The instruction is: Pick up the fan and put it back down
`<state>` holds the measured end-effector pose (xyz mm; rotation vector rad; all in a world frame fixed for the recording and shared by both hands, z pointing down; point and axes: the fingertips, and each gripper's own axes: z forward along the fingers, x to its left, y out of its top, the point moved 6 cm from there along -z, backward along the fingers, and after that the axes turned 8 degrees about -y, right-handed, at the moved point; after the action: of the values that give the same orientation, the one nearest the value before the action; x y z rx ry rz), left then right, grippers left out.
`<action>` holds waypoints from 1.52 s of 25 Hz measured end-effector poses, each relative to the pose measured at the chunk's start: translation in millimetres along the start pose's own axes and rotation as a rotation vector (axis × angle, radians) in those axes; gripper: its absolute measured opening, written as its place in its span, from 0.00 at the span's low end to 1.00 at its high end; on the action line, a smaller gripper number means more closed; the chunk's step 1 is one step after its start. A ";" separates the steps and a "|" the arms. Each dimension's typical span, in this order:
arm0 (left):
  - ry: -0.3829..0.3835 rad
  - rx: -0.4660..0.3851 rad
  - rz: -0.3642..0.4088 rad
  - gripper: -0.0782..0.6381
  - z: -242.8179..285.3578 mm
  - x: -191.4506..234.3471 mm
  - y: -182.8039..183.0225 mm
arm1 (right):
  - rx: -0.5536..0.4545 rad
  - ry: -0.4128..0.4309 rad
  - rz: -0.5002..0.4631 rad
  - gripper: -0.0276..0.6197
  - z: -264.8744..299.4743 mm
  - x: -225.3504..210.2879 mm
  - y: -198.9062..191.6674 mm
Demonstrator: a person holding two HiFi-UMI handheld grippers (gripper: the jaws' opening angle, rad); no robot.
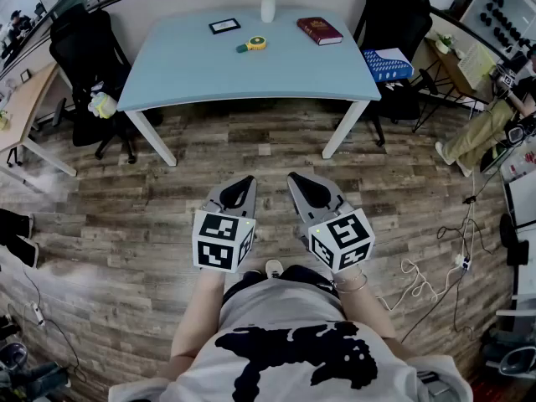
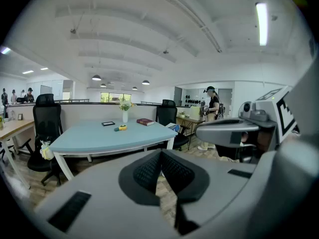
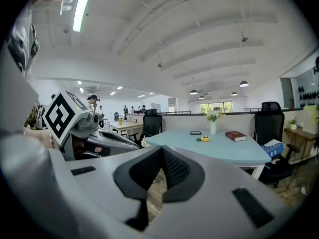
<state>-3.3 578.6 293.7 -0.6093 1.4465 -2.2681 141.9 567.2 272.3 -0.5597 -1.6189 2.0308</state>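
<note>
Side by side before the waist, left gripper [image 1: 244, 183] and right gripper [image 1: 301, 181], jaws together, empty.

A table [image 1: 167, 74] stood on the floor [image 1: 268, 153], one chair [image 1: 84, 65] at its left end and another chair [image 1: 398, 19] at its right. On it, a vase [image 1: 267, 8] sat at the far edge, a frame [image 1: 224, 26] to its left, a book [image 1: 319, 30] to its right, and the fan [image 1: 254, 44] just before the vase. The left gripper [image 1: 244, 181] and right gripper [image 1: 298, 178] hung side by side, well short of the table.
</note>
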 end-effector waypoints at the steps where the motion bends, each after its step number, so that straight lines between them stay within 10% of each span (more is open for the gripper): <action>1: 0.003 -0.001 0.001 0.12 0.3 0.3 0.2 | 0.000 0.003 -0.001 0.05 0.1 -1.0 0.0; 29: -0.044 -0.125 -0.046 0.13 9.8 -16.5 11.1 | -0.069 0.024 0.060 0.05 -13.8 -20.6 -10.1; 38: -0.004 -0.104 -0.030 0.40 25.4 -25.9 9.6 | -0.055 0.072 0.060 0.05 -16.5 -37.3 -21.5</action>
<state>32.9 569.5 290.4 -0.6713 1.5711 -2.2235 184.0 561.7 290.4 -0.7012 -1.6376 1.9908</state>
